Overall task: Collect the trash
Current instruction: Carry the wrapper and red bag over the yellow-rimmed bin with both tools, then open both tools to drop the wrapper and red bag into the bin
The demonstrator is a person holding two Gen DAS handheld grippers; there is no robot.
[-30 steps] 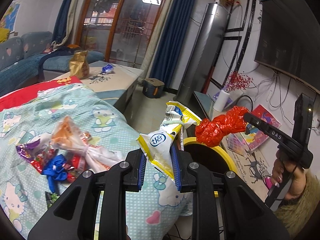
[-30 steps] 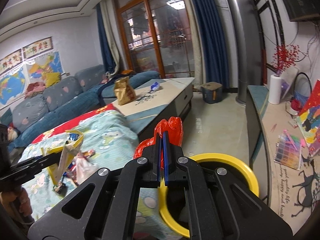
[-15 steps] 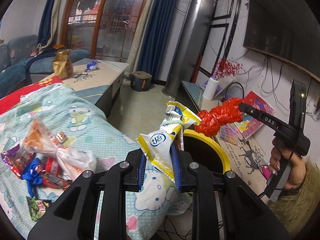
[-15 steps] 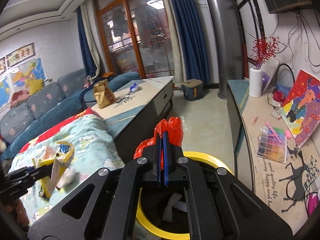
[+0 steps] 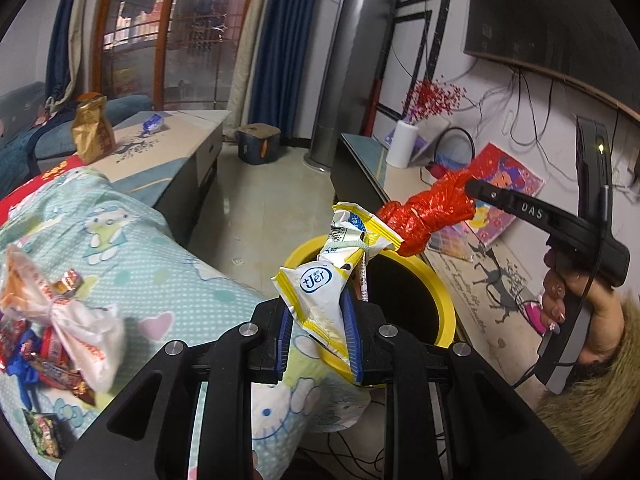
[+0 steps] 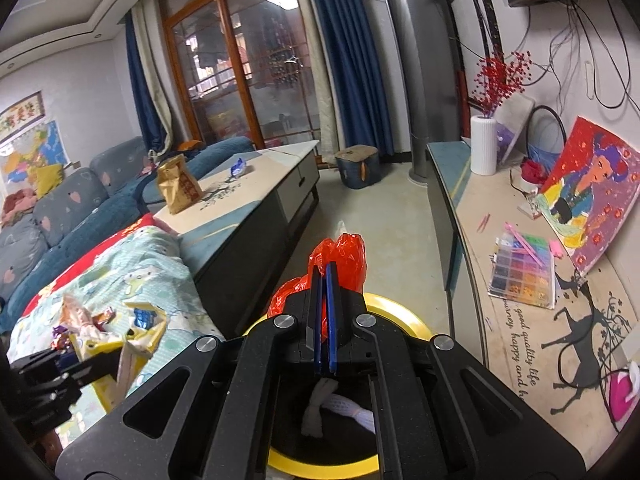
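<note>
Both wrist cameras overlook (closely) the yellow-rimmed bin (image 5: 442, 292).

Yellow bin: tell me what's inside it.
Inside the bin, a crumpled white piece shows through the right tool's frame. That tool and the dark interior hide the rest.

Both held wrappers have moved over the yellow bin (image 5: 442, 304).

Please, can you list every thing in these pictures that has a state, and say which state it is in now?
Left gripper: shut on the yellow-white wrapper.
Right gripper: shut on the red plastic bag.
Yellow-rimmed bin: open, white trash inside.
Snack wrappers: loose on the blanket.
Brown paper bag: upright on the coffee table.
</note>
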